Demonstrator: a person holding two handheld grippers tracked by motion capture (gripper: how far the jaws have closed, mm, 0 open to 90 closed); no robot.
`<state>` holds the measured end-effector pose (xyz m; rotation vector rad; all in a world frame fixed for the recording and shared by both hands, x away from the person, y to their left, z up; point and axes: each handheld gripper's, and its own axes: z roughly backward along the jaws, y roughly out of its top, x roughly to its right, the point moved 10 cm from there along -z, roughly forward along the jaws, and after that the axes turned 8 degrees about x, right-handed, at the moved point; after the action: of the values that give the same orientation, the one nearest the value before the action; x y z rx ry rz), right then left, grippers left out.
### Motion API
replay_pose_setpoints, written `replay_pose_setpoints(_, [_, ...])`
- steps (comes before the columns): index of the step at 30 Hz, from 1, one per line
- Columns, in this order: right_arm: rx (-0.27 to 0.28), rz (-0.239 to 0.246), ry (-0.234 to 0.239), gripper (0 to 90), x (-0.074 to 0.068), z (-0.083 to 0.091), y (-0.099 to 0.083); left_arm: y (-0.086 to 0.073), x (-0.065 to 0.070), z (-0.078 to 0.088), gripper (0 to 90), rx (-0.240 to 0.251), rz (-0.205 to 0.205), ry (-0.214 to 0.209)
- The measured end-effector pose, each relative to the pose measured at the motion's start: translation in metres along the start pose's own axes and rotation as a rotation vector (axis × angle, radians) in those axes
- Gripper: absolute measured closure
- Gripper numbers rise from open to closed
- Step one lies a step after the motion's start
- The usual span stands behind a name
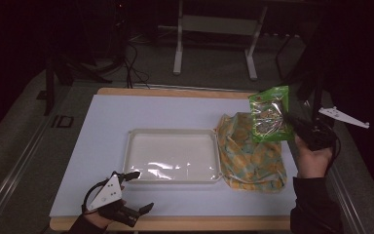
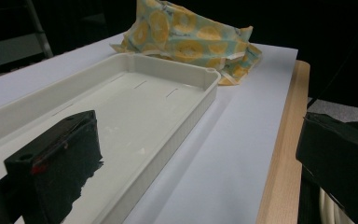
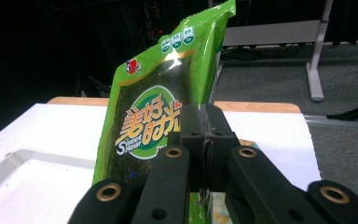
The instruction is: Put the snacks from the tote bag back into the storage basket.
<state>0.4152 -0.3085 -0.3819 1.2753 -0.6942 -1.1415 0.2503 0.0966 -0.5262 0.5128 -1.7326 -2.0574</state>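
High view: white table mat (image 1: 107,141); dark room

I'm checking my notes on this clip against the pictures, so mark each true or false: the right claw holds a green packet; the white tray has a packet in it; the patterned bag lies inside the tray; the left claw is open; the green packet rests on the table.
1. The right claw holds a green packet. True.
2. The white tray has a packet in it. False: it is empty.
3. The patterned bag lies inside the tray. False: it lies beside the tray, on the white sheet.
4. The left claw is open. True.
5. The green packet rests on the table. False: it is held up in the air.
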Motion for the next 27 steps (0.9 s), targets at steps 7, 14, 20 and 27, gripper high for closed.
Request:
replay_pose_setpoints(7, [0.012,0.012,0.023,89.0,-0.017,-0.005,0.007,0.000,0.000,0.000,0.4,0.003,-0.004,0.000])
replay_pose_setpoints(14, [0.019,0.018,0.045,89.0,-0.035,-0.013,0.013,0.001,0.000,0.001,0.4,0.008,-0.003,0.001])
replay_pose_setpoints(20, [0.021,0.019,0.062,89.0,-0.047,-0.020,0.015,0.002,0.001,0.001,0.4,0.013,-0.001,0.001])
replay_pose_setpoints(27, [0.025,0.038,0.086,89.0,-0.067,-0.026,0.017,0.001,0.001,0.001,0.4,0.010,-0.006,0.000])
